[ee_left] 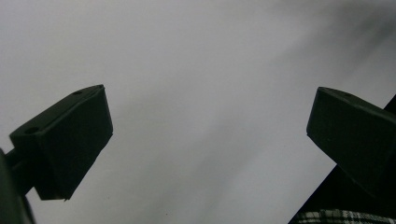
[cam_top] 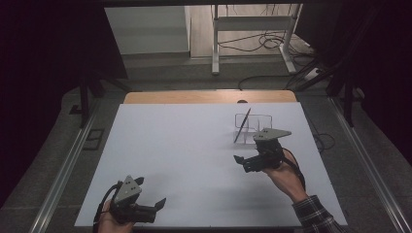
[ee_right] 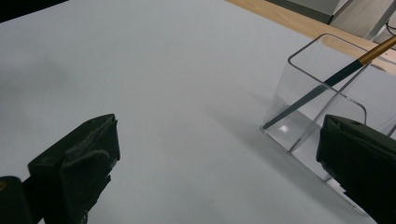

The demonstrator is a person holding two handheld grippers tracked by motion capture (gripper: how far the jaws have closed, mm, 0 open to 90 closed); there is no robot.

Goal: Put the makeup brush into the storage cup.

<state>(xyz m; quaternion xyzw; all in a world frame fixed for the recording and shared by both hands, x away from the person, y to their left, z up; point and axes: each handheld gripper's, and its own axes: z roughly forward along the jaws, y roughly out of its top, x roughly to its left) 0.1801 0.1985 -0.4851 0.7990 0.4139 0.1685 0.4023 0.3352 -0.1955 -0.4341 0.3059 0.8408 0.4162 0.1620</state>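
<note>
A clear plastic box [cam_top: 253, 127] with inner dividers stands on the white table top [cam_top: 184, 145] at the right. A dark pencil [cam_top: 242, 125] with a gold band leans inside it, tip down; it also shows as the pencil [ee_right: 322, 88] in the box [ee_right: 322, 107] in the right gripper view. My right gripper [cam_top: 239, 163] hovers just in front of the box, open, nothing between its jaws. My left gripper [cam_top: 158, 204] rests near the table's front left edge, open and empty. In its own view the left gripper [ee_left: 210, 135] looks at bare white table.
A wooden strip [cam_top: 209, 97] runs along the table's far edge. Beyond it stand a white metal frame [cam_top: 252, 29] and cables on the floor. Dark curtains flank both sides. A plaid sleeve [cam_top: 316, 216] comes in at bottom right.
</note>
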